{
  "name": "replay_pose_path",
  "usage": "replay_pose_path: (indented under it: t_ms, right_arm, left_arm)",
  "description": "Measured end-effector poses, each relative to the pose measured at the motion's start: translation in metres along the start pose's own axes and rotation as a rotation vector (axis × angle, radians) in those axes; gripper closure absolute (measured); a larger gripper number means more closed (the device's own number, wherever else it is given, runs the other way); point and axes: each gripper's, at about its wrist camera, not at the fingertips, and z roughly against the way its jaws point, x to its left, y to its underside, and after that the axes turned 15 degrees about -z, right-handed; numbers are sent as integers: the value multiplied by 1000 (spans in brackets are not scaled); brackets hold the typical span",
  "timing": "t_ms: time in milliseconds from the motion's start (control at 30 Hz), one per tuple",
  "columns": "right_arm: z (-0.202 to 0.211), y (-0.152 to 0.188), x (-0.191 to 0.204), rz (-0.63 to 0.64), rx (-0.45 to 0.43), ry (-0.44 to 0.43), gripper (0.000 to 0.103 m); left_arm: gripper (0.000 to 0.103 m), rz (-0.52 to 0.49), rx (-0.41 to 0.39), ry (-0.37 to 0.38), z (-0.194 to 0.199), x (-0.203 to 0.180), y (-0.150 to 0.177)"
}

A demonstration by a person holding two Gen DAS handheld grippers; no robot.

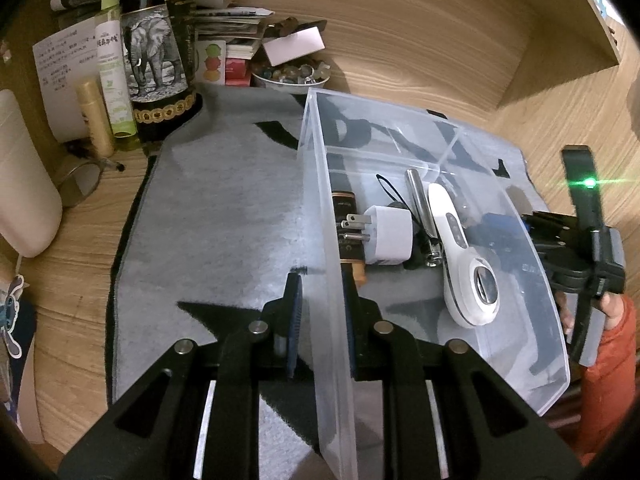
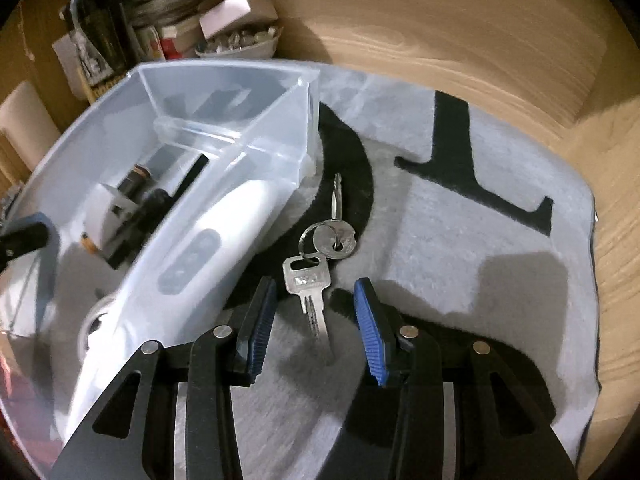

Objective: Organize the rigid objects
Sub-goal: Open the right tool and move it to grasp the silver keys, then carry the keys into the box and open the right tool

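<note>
A clear plastic bin [image 1: 536,264] stands on a grey mat [image 1: 224,216]. It holds a white plug adapter [image 1: 390,236], a white handheld magnifier [image 1: 464,256], a metal nail clipper [image 1: 420,208] and a dark tube [image 1: 348,224]. My left gripper [image 1: 322,300] is shut on the bin's near wall [image 1: 324,240]. The bin also shows in the right wrist view [image 2: 168,216]. A bunch of silver keys [image 2: 320,256] lies on the mat beside the bin. My right gripper [image 2: 316,316] is open, its blue pads [image 2: 372,328] either side of the lower key.
Clutter stands along the back left of the wooden desk: an elephant-print bottle [image 1: 156,60], a green spray bottle [image 1: 112,52], a gold tube [image 1: 96,116], a bowl of stones [image 1: 292,74], papers and boxes. A wooden wall [image 1: 440,40] rises behind.
</note>
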Motion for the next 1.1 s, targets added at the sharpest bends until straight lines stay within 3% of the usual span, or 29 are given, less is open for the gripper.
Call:
replay_pose_path:
  t_ms: [100, 233, 400, 667, 1100]
  right_arm:
    - [-4, 2, 0, 18, -27, 10, 66]
    - [-3, 4, 3, 27, -48, 2, 81]
    - [2, 2, 0, -22, -57, -15, 81]
    - [48, -1, -7, -53, -169, -35, 81]
    - [136, -20, 15, 20, -405, -90, 81]
  left_arm:
    - [84, -21, -7, -34, 1, -2, 0]
    - [84, -49, -9, -72, 3, -7, -1]
    - [85, -33, -2, -55, 3, -4, -1]
    - [92, -55, -30, -47, 9, -13, -2]
    - [92, -55, -20, -59, 12, -22, -8]
